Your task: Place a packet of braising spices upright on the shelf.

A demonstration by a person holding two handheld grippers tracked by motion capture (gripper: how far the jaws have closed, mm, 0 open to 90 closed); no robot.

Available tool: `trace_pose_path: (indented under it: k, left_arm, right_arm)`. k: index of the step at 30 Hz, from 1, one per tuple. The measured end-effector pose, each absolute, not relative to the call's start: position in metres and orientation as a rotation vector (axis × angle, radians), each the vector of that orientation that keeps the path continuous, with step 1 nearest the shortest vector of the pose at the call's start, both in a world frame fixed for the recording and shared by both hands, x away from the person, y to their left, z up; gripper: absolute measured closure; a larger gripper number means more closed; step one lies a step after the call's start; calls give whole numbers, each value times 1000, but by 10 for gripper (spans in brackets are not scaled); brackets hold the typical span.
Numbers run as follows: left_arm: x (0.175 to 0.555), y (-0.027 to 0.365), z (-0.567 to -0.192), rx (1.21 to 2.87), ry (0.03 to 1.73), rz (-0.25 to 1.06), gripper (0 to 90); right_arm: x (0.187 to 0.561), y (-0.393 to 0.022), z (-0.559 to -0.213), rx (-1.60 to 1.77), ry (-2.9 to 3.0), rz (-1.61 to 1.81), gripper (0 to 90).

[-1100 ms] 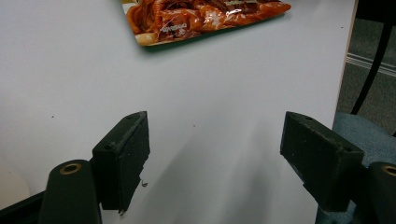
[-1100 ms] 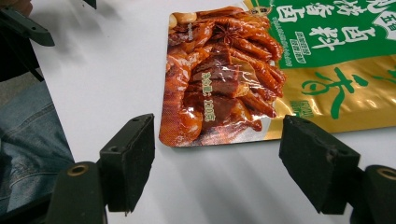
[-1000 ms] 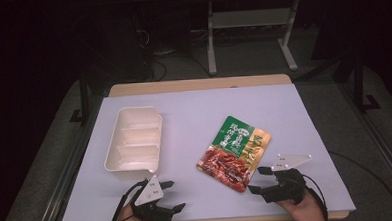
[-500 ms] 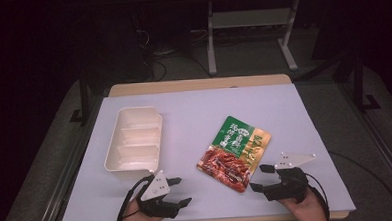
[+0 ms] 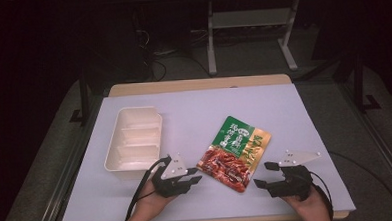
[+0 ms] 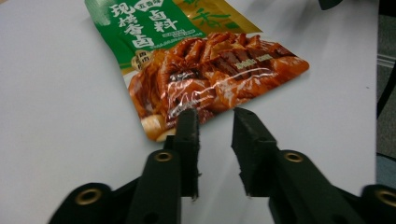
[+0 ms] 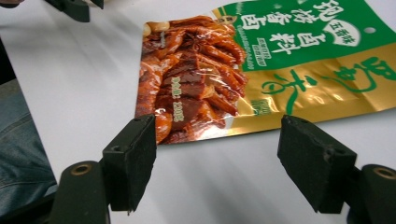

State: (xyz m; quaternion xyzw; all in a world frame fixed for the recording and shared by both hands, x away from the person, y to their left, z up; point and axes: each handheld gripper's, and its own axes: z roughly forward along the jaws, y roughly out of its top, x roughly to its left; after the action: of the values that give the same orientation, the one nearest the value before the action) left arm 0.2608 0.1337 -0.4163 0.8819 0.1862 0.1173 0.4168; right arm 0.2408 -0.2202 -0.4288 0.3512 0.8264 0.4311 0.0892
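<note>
The white tray (image 5: 134, 143) sits beyond the left claw (image 5: 193, 176) – its jaws narrow, having just been closing, nothing between them. The seasoning pouch (image 5: 236, 151) lies flat on the worktop (image 5: 284, 111) just ahead of its tips, long axis slanting away toward the right. The right claw (image 5: 261, 174) – wide, empty – sits just off the near corner; the left looks nearer.

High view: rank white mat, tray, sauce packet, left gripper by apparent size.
1. white mat
2. tray
3. sauce packet, somewhat smaller than the tray
4. left gripper, smallest, though it sits nearer the camera
</note>
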Motion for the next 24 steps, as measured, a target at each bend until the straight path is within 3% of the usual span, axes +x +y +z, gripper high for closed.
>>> trace_pose_path:
  k: [4, 9, 24]
  left_arm:
    - [273, 123, -419, 2240, 468, 270, 843]
    - [284, 114, -418, 2265, 461, 266, 897]
    - [309, 85, -432, 2370, 508, 231, 900]
  right_arm:
    - [242, -222, -428, 1053, 2449, 1277, 274]
    - [243, -220, -427, 1053, 2445, 1268, 274]
    - [249, -221, -427, 1076, 2438, 1227, 272]
